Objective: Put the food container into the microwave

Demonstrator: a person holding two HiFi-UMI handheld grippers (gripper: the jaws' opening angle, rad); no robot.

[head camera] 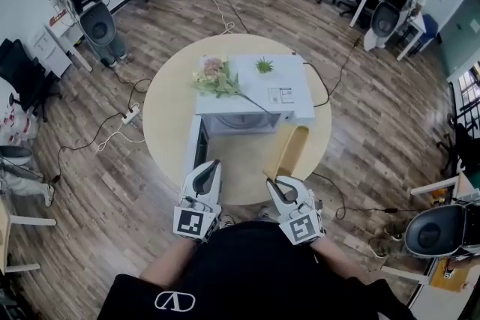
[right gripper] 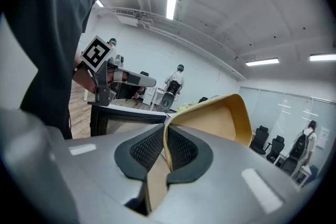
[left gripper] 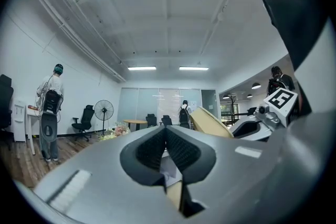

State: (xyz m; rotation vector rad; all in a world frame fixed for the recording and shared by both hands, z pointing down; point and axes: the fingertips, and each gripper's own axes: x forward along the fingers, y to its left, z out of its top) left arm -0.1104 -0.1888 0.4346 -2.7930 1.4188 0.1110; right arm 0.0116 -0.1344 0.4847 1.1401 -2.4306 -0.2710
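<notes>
A white microwave (head camera: 262,86) sits on the round wooden table (head camera: 244,176), its door (head camera: 196,148) swung open toward the left. My right gripper (head camera: 271,180) is shut on the rim of a tan food container (head camera: 291,150), which is tilted up in front of the microwave's right side. In the right gripper view the container's thin wall (right gripper: 220,118) is pinched between the pads (right gripper: 181,149), with the open door (right gripper: 126,119) to the left. My left gripper (head camera: 213,164) is shut with nothing in it, just in front of the door. Its pads (left gripper: 178,152) meet in the left gripper view.
A bunch of flowers (head camera: 214,77) and a small green plant (head camera: 264,65) lie on the microwave's top. A power cable (head camera: 330,86) runs off the table's right side. Office chairs, desks and people stand around the room's edges, and a power strip (head camera: 129,115) lies on the floor.
</notes>
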